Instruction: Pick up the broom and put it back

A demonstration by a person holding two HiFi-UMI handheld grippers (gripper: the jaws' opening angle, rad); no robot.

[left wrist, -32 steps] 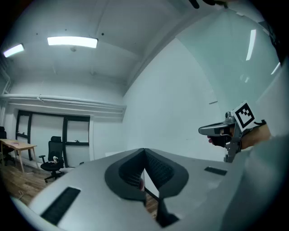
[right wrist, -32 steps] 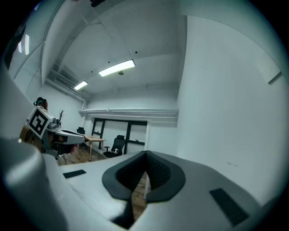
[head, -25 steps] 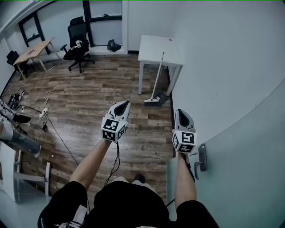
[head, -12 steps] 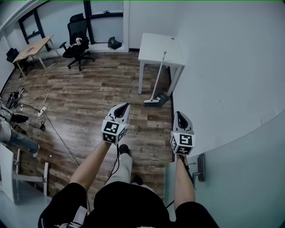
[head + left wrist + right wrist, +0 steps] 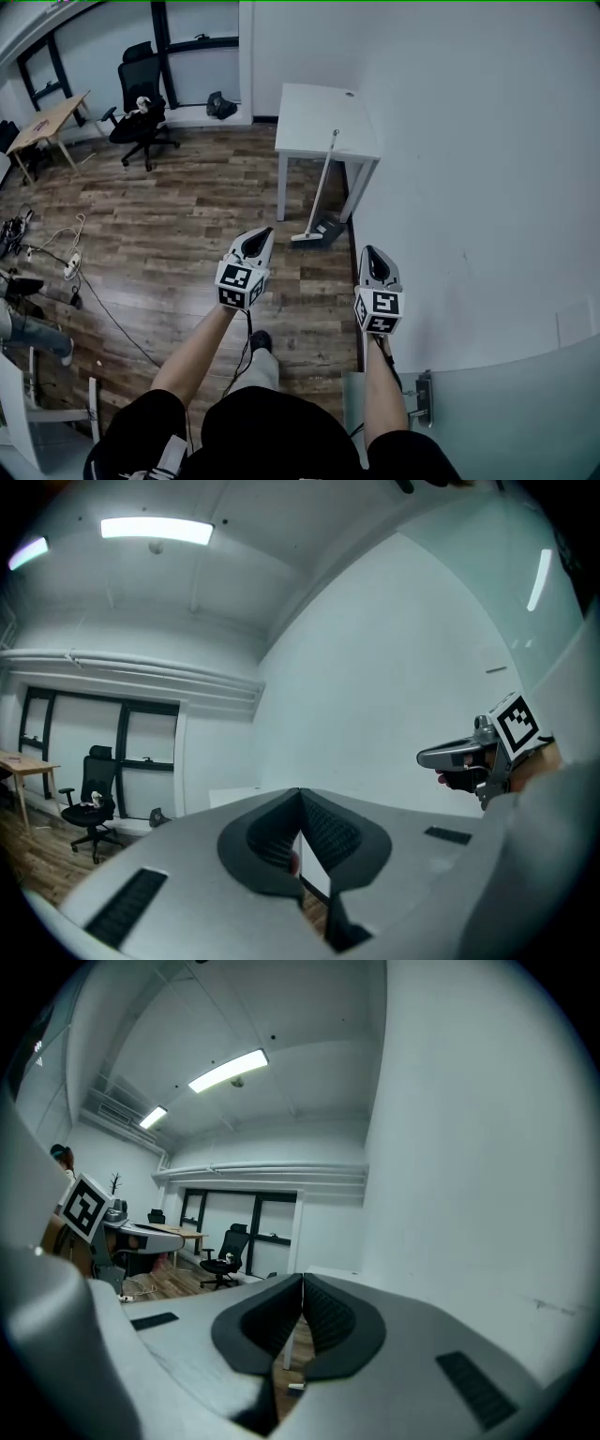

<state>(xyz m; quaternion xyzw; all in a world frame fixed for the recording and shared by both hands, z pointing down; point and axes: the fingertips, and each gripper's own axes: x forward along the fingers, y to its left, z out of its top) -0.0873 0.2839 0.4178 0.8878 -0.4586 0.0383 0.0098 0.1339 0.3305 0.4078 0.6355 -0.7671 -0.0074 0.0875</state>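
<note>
**Head view.**
- Floor (image 5: 187,216): dark wood planks, matte.
- Counter (image 5: 319,112): white, rectangular top on thin square legs, set against a plain white wall (image 5: 469,187).
- Broom (image 5: 319,187): slim pale straight handle leaning on the counter's front edge. Its flat head rests on the floor between the counter's legs, well ahead of both grippers.
- Left gripper (image 5: 266,232): grey shell tapering to a point, with a marker cube at the rear. It is held out over the floor, touching nothing.
- Right gripper (image 5: 368,251): same build, just beside the wall, touching nothing.
- Chair (image 5: 136,127): black, on a wheeled base, at the far windows.
- Desk (image 5: 47,122): light wood, far left.
- Cables (image 5: 56,262): thin loops on the floor at the left.
- Door handle (image 5: 422,398): metal lever, near the right arm.

**Left gripper view.**
- Fingers (image 5: 328,832): black ribbed pads, clenched edge to edge, with nothing between them.
- The right gripper appears at the right, against bare wall.
- The chair stands far left by the dark-framed windows.
- Light (image 5: 155,529): long ceiling strip.

**Right gripper view.**
- Fingers (image 5: 328,1316): black ribbed pads, clenched together and empty.
- The left gripper's cube shows at the left.
- The chair stands beyond it.
</note>
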